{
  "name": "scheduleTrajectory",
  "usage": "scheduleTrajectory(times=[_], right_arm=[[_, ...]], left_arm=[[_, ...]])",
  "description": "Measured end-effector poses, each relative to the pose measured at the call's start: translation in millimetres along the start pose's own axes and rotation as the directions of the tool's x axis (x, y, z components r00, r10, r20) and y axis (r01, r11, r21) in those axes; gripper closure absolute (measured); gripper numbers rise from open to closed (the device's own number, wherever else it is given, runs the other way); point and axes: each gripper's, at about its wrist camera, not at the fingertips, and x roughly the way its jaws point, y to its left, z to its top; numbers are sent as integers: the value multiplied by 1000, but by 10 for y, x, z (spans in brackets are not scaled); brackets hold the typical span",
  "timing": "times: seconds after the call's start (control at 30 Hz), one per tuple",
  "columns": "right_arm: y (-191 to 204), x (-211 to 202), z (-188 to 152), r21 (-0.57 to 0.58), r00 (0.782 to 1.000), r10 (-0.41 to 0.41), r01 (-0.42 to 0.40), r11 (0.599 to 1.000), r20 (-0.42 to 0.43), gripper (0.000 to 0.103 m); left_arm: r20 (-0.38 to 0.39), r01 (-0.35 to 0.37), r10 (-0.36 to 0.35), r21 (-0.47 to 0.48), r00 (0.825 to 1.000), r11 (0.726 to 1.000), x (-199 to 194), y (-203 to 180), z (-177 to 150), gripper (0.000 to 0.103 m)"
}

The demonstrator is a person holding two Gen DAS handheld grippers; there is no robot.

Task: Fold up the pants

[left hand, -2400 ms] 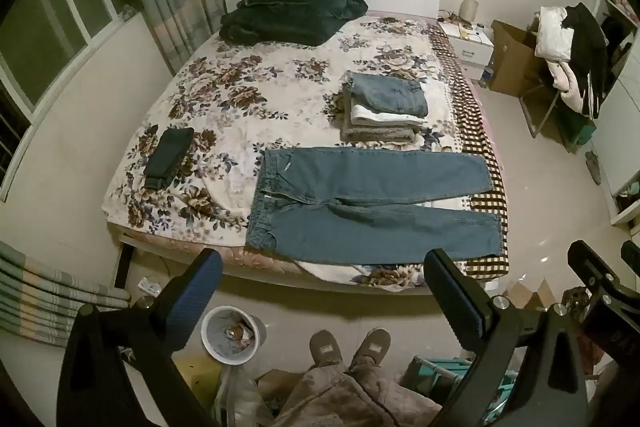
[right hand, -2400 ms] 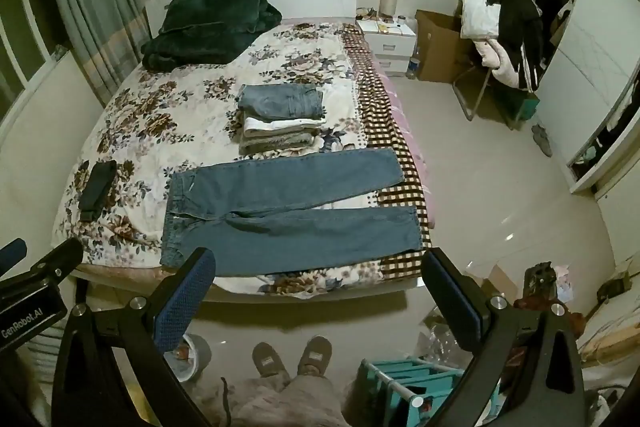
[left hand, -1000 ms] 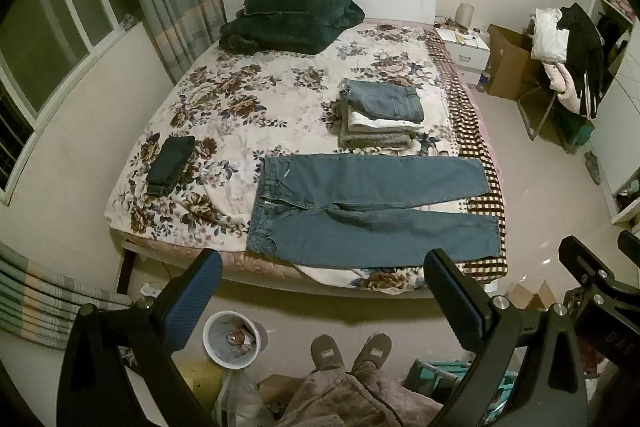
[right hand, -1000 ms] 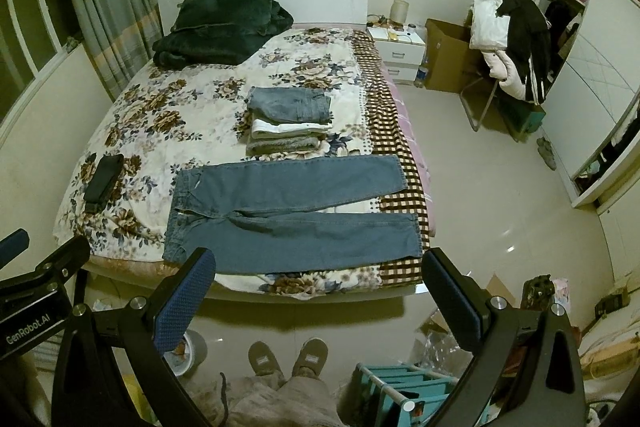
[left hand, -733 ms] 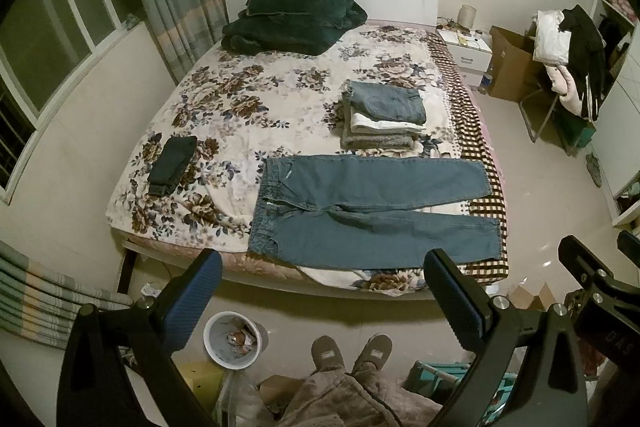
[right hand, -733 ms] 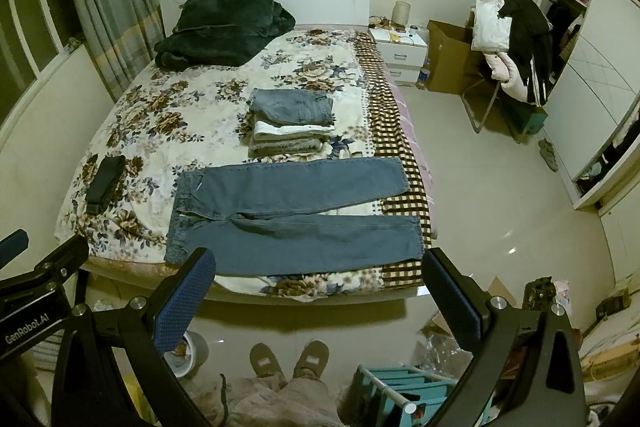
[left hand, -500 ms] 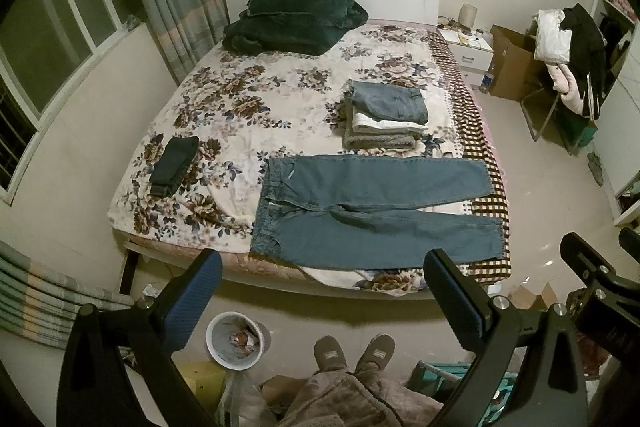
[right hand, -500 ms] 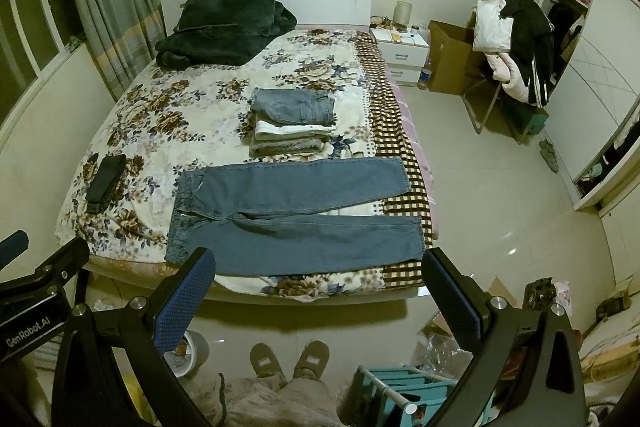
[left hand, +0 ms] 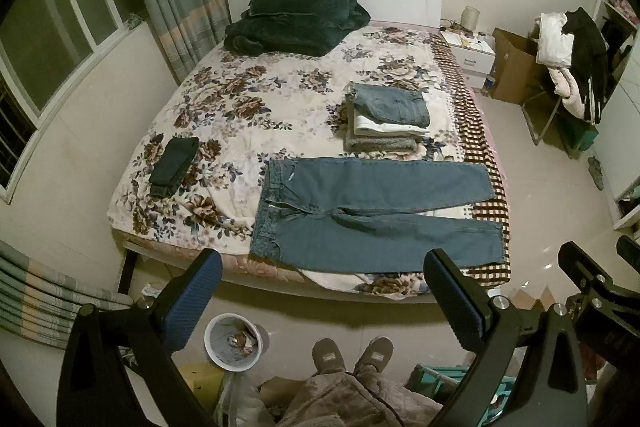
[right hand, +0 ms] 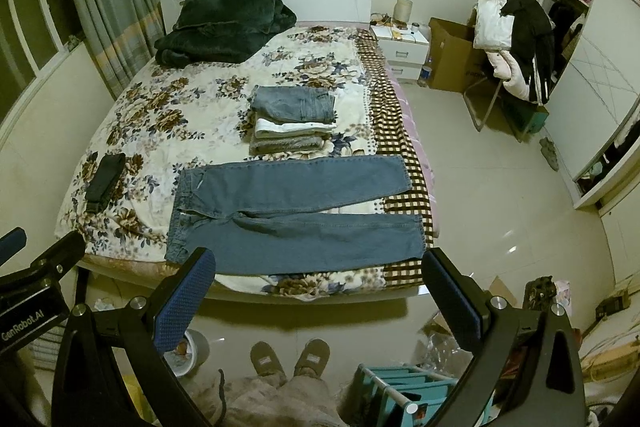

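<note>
Two grippers, left gripper [left hand: 322,291] and right gripper [right hand: 318,289], hang spread wide and empty above two slippered feet [left hand: 352,355]. One pair of blue jeans [left hand: 372,215] lies flat along the bed's [left hand: 280,107] near edge. Beyond sit one stack of three folded garments [left hand: 386,119], one small dark folded garment [left hand: 173,166] near the left edge, and one dark green blanket [left hand: 294,17] at the headboard.

Blue jeans [left hand: 372,215] lie flat on the bed [left hand: 240,115], left hand-held gripper [left hand: 324,299] spread wide above.

One spread jeans [left hand: 372,215], three stacked garments [left hand: 386,117], two slippers [left hand: 352,353].
</note>
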Motion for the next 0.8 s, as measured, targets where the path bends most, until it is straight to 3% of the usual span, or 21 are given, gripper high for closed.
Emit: scheduleTrajectory(times=[0.27, 0.5, 0.8], right_arm=[[-70, 172, -41, -6, 1000, 14, -14, 1000, -24, 0], [-180, 437, 149, -13, 999, 18, -19, 1000, -29, 0], [-449, 1423, 725, -10, 1000, -6, 6, 1000, -3, 0]], left_arm=[[-19, -1, 1, -8, 1000, 1000, 178, -14, 44, 0], [-13, -23, 23, -39, 1000, 999, 432, -106, 229, 0], [13, -120, 120, -30, 993, 992, 1366, -351, 698, 0]])
